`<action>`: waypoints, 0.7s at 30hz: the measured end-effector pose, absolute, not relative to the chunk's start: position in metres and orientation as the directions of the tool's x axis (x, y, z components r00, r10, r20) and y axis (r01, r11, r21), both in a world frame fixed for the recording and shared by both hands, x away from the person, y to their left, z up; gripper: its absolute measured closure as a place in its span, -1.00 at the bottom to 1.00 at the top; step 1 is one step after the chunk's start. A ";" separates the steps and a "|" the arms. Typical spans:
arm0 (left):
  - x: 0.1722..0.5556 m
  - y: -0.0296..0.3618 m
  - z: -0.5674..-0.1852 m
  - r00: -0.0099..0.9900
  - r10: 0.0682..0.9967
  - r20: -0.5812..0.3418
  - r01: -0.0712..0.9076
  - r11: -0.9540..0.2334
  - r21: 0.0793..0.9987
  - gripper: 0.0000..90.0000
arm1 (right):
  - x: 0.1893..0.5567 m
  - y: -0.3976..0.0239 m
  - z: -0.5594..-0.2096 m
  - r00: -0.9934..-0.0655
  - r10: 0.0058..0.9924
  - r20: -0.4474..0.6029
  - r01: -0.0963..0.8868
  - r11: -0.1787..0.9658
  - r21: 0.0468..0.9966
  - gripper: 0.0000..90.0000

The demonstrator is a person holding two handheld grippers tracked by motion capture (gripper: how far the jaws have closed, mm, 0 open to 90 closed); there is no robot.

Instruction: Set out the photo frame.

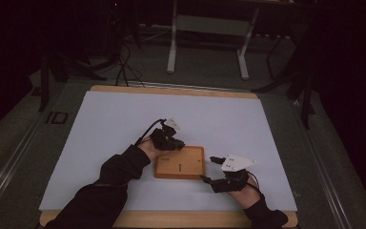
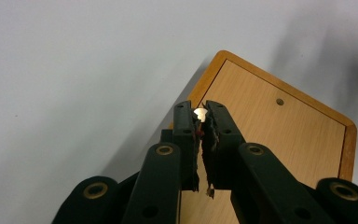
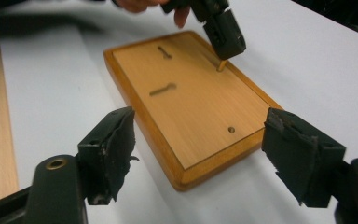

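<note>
On the white sheet [image 1: 124,124] lies a wooden board [image 1: 186,164]. Over its far left corner the left gripper [image 2: 200,122] pinches a small brass piece [image 2: 199,113], while the right gripper [image 3: 198,154] waits beside it, jaws spread wide.

High cam overhead, gripper cams close; all share wooden board [image 1: 179,162]

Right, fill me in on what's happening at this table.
A person works over a wooden board on a white sheet. The left gripper is shut on a small brass-coloured pin, its tip touching the board near one edge. The right gripper hangs open just off the board's near corner, gripping nothing. The board has two slots and a small hole.
</note>
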State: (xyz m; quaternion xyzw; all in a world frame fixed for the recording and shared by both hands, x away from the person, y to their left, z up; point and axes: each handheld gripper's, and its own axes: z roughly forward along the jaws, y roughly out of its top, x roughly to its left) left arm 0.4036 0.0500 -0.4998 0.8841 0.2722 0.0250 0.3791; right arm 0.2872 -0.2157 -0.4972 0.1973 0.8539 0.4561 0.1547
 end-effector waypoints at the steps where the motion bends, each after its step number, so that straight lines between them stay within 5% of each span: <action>1: 0.404 0.050 -0.500 0.850 0.500 -0.168 0.466 -0.563 0.682 0.88 | 0.286 -0.215 -0.497 -0.877 0.470 -0.094 0.188 0.517 0.835 -0.44; 21: 0.418 0.054 -0.500 0.830 0.491 -0.264 0.529 -0.544 0.651 0.88 | 0.273 -0.201 -0.503 -0.880 0.374 -0.293 0.044 0.679 0.733 -0.39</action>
